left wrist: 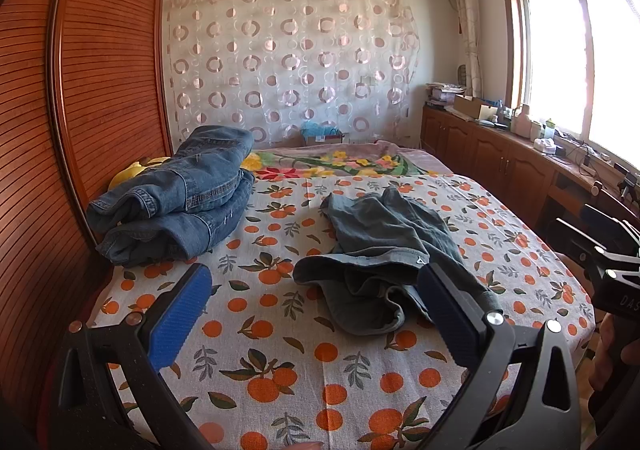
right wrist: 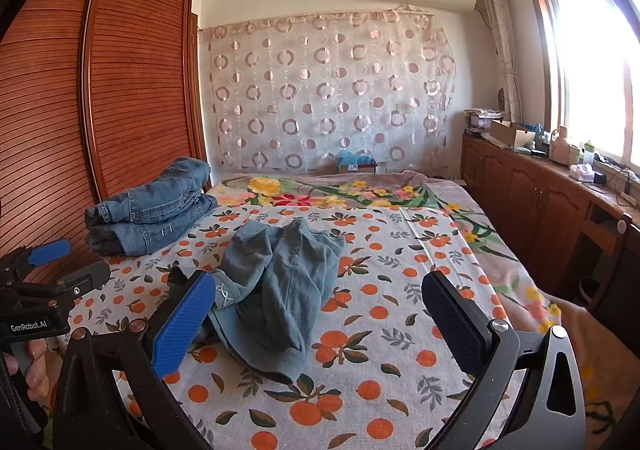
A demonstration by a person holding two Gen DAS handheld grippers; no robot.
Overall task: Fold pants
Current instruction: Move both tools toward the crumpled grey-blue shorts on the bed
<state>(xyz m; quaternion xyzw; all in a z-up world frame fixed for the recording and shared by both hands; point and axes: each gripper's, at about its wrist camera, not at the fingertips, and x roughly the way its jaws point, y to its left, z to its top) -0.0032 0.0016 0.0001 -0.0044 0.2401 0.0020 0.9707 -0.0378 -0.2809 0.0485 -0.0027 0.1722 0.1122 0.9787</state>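
A crumpled pair of grey-blue pants (left wrist: 384, 250) lies on the orange-print bedsheet (left wrist: 280, 350); it also shows in the right wrist view (right wrist: 280, 282). My left gripper (left wrist: 316, 302) is open and empty, just short of the pants, its right finger in front of their near edge. My right gripper (right wrist: 320, 314) is open and empty, its left finger at the pants' waistband. The left gripper shows at the left of the right wrist view (right wrist: 48, 270); the right gripper shows at the right of the left wrist view (left wrist: 608, 262).
A stack of folded blue jeans (left wrist: 176, 193) sits at the bed's left side by the slatted wooden wardrobe (left wrist: 100, 69), also in the right wrist view (right wrist: 152, 205). A floral blanket (right wrist: 320, 189) lies beyond. Wooden cabinets (right wrist: 540, 201) with clutter run under the window on the right.
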